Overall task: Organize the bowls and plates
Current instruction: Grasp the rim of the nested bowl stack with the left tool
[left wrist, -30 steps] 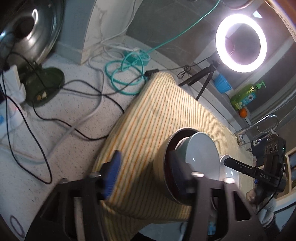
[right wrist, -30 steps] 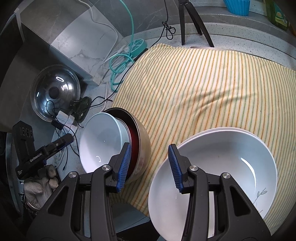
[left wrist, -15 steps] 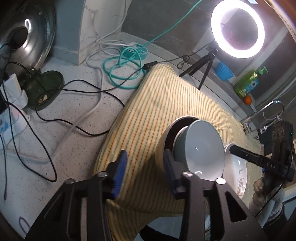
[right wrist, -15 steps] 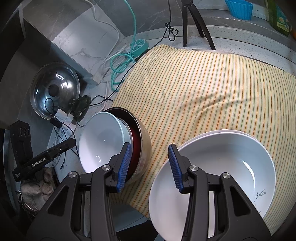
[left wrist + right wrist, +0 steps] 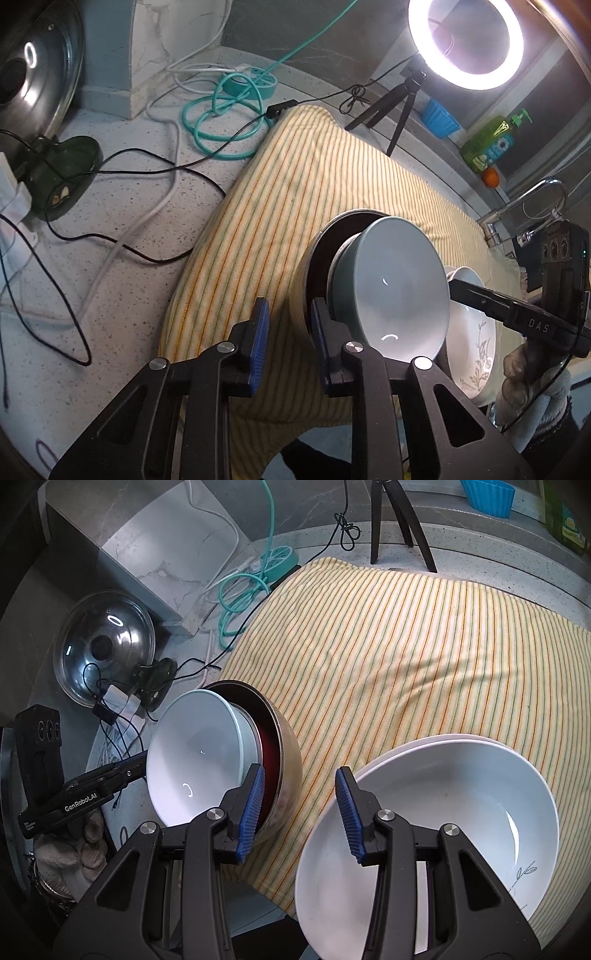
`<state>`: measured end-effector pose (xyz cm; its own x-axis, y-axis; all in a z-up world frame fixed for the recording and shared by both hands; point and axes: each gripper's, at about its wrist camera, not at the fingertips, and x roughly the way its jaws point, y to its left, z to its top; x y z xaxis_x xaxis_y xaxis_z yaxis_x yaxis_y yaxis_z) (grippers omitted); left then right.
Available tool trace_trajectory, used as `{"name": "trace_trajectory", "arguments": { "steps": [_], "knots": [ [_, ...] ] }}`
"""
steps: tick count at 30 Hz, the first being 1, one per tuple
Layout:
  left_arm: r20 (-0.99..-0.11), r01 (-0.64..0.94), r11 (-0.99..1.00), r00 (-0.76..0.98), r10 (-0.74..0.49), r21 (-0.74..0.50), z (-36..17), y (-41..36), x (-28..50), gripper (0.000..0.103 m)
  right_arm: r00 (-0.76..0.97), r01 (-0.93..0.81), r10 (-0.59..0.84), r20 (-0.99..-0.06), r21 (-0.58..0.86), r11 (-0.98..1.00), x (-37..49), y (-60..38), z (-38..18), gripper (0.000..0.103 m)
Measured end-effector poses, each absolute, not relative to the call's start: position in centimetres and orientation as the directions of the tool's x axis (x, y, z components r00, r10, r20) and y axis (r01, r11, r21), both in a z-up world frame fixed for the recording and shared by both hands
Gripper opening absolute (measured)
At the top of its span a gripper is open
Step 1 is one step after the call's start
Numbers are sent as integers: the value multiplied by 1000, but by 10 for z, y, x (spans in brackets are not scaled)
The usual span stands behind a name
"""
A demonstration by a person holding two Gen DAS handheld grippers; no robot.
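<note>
Now steel bowl (image 5: pixel 308 266) beside left jaws.

1. A pale blue-grey bowl (image 5: pixel 195 757) sits tilted inside a metal bowl with a dark red interior (image 5: pixel 280 760) at the striped cloth's near edge.
2. Beside them, a white bowl (image 5: pixel 436 834) with a small plant motif rests in a white plate (image 5: pixel 388 755).

A yellow cloth (image 5: pixel 388 657) striped green and orange covers the speckled grey bench (image 5: pixel 122 236), carrying a pale blue-grey bowl (image 5: pixel 391 291), a dark-red-lined metal bowl (image 5: pixel 284 753) and a white bowl (image 5: pixel 443 812) with a leaf motif.
</note>
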<state>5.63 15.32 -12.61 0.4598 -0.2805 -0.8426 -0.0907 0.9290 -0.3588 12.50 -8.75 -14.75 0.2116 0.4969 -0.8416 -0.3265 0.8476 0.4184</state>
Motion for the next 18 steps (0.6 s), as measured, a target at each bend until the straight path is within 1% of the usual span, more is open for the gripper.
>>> {"name": "trace_trajectory", "arguments": {
  "steps": [2,4,6,16,18],
  "knots": [
    [-841,-93,925,457,-290,-369,-128,154,58,19,205,-326,497,-843,420,847,125,-87,-149,33],
    [-842,-91,925,454,-292,-369,-130,155,59,18,197,-329,497,-845,420,846,125,-85,-151,30],
    [-842,-93,922,450,-297,-375,-131,154,61,18,190,-329,499,-845,424,844,125,-83,-154,29],
    [-848,-80,919,425,-318,-385,-141,147,68,14,147,-341,509,-848,440,831,126,-70,-163,14],
    [-849,-72,920,420,-321,-384,-142,144,68,9,148,-339,509,-848,440,831,126,-69,-163,14]
  ]
}}
